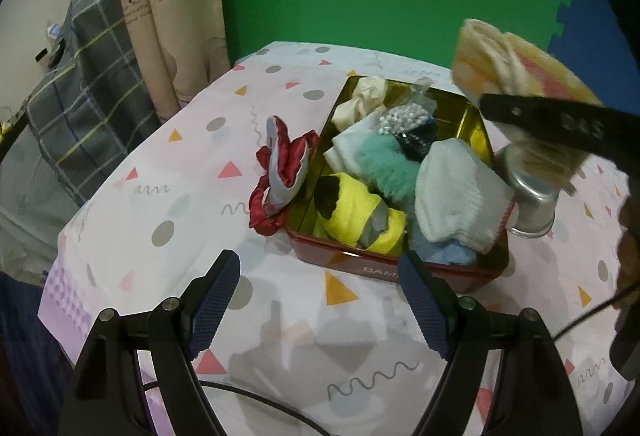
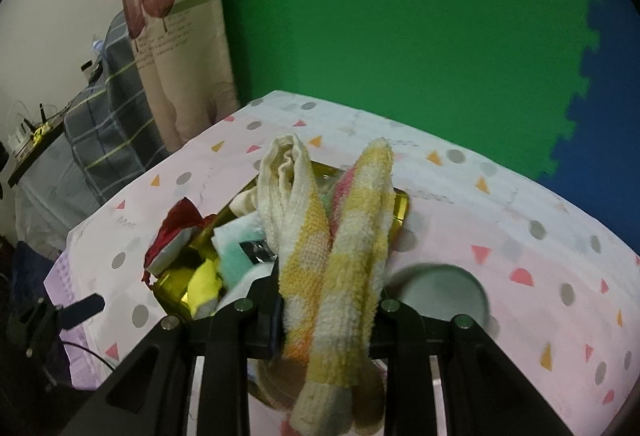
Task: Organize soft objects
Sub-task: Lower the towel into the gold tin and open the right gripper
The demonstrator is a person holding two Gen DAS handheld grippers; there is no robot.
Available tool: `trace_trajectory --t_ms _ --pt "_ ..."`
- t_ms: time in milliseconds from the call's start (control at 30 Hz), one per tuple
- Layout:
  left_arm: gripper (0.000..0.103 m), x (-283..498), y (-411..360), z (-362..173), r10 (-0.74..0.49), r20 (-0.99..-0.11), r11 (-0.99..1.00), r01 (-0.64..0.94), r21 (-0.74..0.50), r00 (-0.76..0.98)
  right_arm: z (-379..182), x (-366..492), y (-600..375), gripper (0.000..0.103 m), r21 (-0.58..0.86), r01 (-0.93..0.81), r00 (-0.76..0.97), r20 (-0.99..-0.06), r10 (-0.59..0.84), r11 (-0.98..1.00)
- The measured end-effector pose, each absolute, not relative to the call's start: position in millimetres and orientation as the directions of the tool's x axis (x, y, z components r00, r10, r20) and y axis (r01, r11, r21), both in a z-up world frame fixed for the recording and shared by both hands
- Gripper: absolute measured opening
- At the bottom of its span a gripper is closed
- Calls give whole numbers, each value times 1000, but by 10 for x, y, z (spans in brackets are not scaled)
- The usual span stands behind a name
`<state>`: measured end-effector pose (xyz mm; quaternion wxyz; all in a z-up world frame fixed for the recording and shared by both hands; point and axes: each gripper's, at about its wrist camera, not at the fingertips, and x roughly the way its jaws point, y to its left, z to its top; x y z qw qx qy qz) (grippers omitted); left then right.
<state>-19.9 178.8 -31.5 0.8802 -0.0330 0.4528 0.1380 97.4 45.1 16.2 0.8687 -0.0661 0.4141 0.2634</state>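
A red tin box (image 1: 384,268) with a gold inside stands on the patterned tablecloth, full of soft things: a yellow cloth (image 1: 356,214), a teal fluffy piece (image 1: 386,166), a white cloth (image 1: 456,192), a cream scrunchie (image 1: 362,98). A red and grey scrunchie (image 1: 280,172) lies against the box's left wall. My left gripper (image 1: 320,308) is open and empty, in front of the box. My right gripper (image 2: 326,312) is shut on a yellow checked towel (image 2: 348,236), held above the box's right side; the towel also shows in the left wrist view (image 1: 516,68).
A metal cup (image 1: 528,192) stands just right of the box, under the towel; it also shows in the right wrist view (image 2: 440,292). The table (image 1: 160,196) ends at the left, with a plaid-covered bed (image 1: 88,76) and a curtain beyond. A green wall is behind.
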Motion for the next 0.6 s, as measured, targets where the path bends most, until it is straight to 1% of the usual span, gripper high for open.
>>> trace_trajectory --t_ms 300,367,600 --pt "79 -224 1886 -375 221 -821 955 -289 71 527 -57 1258 942 27 89 -550 473 -786 398 830" --pt "79 -230 1909 -376 220 -822 953 -296 66 525 -100 1313 1009 28 88 -552 470 -789 396 829" --pt "79 -241 1951 -389 228 -825 948 -310 69 516 -181 1431 1184 29 77 -559 471 -790 392 826"
